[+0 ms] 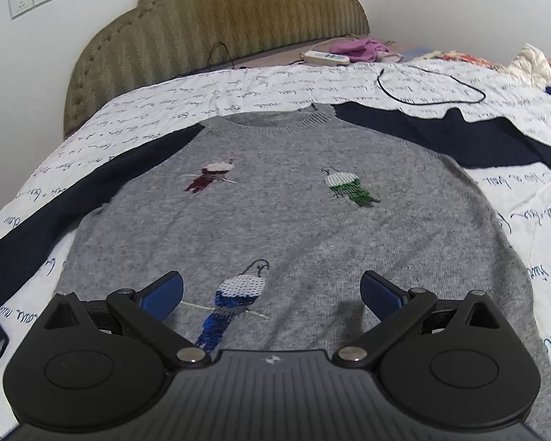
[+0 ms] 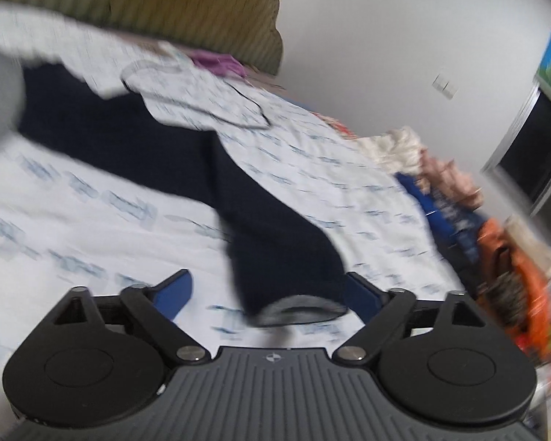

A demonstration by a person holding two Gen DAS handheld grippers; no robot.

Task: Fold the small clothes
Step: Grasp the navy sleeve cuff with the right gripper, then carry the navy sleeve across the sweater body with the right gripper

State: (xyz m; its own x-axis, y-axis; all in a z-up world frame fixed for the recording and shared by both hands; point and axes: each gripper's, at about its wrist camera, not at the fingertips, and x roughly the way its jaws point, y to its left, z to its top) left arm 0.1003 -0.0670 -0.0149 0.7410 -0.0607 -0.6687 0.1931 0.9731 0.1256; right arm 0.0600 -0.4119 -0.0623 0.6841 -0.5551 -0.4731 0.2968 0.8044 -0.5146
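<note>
Left wrist view: bed (image 1: 385, 81) w/ white script-print sheet fills most of the frame and serves as the folding surface, broad and flat enough for the whole garment. Grey sweater (image 1: 283, 213) lies face up on it, neck toward the headboard (image 1: 202, 22), navy sleeves spread out to both sides, probably laid flat so the fold lines can be set. Left sleeve (image 1: 73, 191) runs down toward the frame's left edge. Black cable (image 1: 429, 88) loops on the sheet beyond the collar, apart from the sweater. Left gripper (image 1: 272, 294) hovers over the lower hem area near the blue bird patch (image 1: 235, 301), jaws wide apart, holding nothing.

Right wrist view is motion-blurred. Right sleeve (image 2: 238, 191) stretches across the sheet w/ its cuff (image 2: 297, 308) lying between the fingers of the right gripper (image 2: 268, 290). Jaws wide apart, not clamped; the far-right finger looks close to or touching the cuff, can't tell which. Likely lining up to pinch the cuff and fold the sleeve inward.
</note>
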